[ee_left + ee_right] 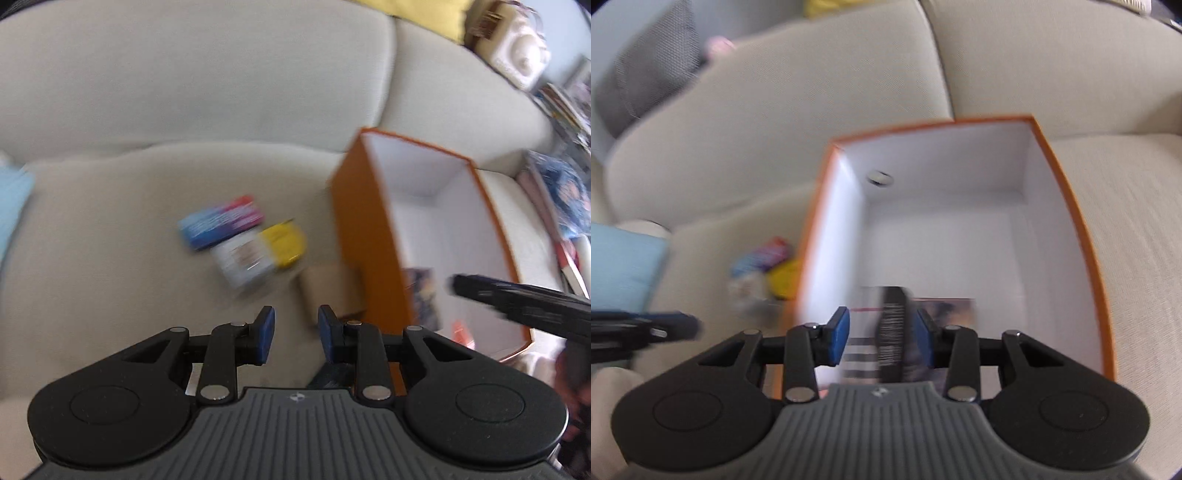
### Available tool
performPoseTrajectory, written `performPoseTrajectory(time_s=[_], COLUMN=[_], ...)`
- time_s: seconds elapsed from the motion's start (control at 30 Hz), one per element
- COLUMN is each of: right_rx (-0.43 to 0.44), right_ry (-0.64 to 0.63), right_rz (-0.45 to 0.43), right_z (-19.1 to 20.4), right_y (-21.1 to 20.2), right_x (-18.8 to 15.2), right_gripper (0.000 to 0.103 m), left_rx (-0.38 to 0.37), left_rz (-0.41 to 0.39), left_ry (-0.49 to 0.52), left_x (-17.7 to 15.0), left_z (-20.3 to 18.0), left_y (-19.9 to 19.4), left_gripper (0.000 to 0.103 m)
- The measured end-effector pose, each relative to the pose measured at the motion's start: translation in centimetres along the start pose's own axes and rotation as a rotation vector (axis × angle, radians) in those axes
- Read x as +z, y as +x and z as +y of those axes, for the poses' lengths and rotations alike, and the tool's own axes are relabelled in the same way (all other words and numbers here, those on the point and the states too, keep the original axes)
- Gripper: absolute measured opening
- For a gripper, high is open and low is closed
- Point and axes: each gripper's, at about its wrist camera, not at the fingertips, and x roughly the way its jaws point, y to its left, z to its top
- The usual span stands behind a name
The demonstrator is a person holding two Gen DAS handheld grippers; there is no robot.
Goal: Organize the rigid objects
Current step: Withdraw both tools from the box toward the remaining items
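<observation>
Beige sofa (184,92) seats everything. Small boxes (243,240) lie clustered left of the orange box (369,236), likely waiting to go in. Left hand-held gripper (296,334) hovers parted, empty. Right hand-held gripper (882,334), over the box interior, looks parted; a barcoded item (894,325) sits between its fingers, grip unclear.

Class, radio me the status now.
Left tool open, empty. Right tool open above orange box. Small boxes left on sofa. Nothing blocking.

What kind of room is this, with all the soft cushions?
Probably a living room at home. A big beige fabric sofa fills the view, an open orange cardboard box with white inside sits on its seat, and small colourful packets lie on the cushion beside the box.
</observation>
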Motion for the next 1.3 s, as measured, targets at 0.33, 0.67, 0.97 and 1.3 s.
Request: performPoseTrajectory(time_s=[0.33,0.67,0.97,1.3], right_rx=[0.146,0.047,-0.017,-0.002], right_ry=[-0.038,0.191,0.200,0.206], right_rz=[-0.005,0.251,0.290,0.307], right_z=[8.8,7.7,8.6,8.1], right_y=[-2.8,4.6,8.2,9.9], right_x=[-5.6,-10.7,-11.5,-11.4], right_gripper=[0.040,0.056,0.051,0.051], left_rx=[0.106,0.212,0.195,0.145], left_rz=[0.093,0.112,0.111,0.167], left_ry=[-0.148,-0.141,-0.067,-0.021], left_x=[-4.4,-5.8,-6.4,-6.6], left_z=[5.5,5.3,5.3,4.1], left_y=[-0.1,4.6,6.9,8.6], left_gripper=[0.032,0.032,0.028,0.035])
